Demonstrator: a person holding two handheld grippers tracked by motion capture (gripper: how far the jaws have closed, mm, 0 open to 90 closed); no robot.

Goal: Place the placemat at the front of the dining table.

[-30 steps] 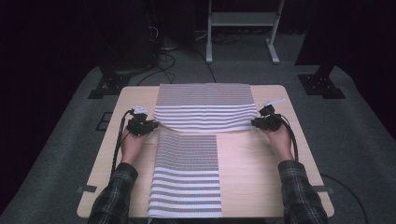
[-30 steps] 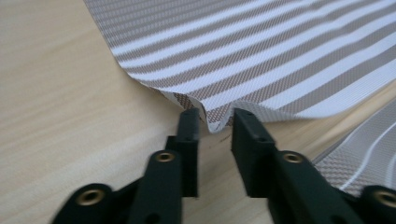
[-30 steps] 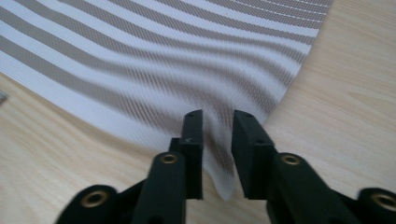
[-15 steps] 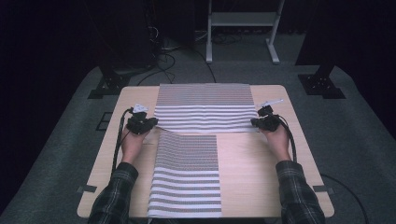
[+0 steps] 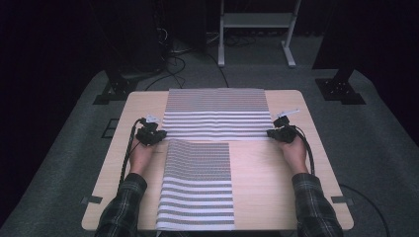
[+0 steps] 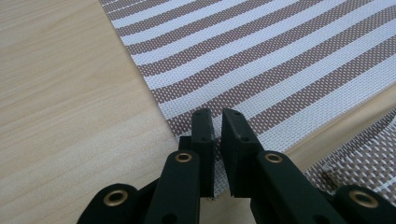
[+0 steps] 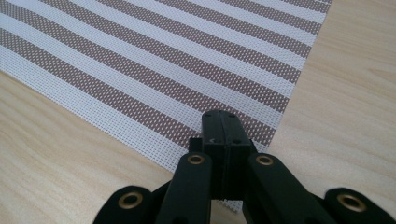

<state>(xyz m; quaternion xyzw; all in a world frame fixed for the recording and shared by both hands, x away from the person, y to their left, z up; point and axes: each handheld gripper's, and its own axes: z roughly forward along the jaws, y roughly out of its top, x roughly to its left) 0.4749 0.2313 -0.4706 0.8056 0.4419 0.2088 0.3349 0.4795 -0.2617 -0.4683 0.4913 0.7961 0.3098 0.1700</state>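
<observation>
Hands [image 5: 141, 154] low, outstretched; both fingers [image 6: 205, 135] pinch the far placemat's [image 5: 215, 113] near corners.

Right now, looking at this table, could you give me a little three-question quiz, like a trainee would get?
1. True or false: the far mat lies crosswise on the table.
2. Which part of the far mat does each claw pinch: A) the far corners, B) the near corners, C) the middle of the near edge?
3. How many striped mats lie on the table?

Key:
1. True; its long side runs left to right, while the near mat runs toward the person.
2. B; the left claw and the right claw are each closed on a near corner.
3. Two.
</observation>
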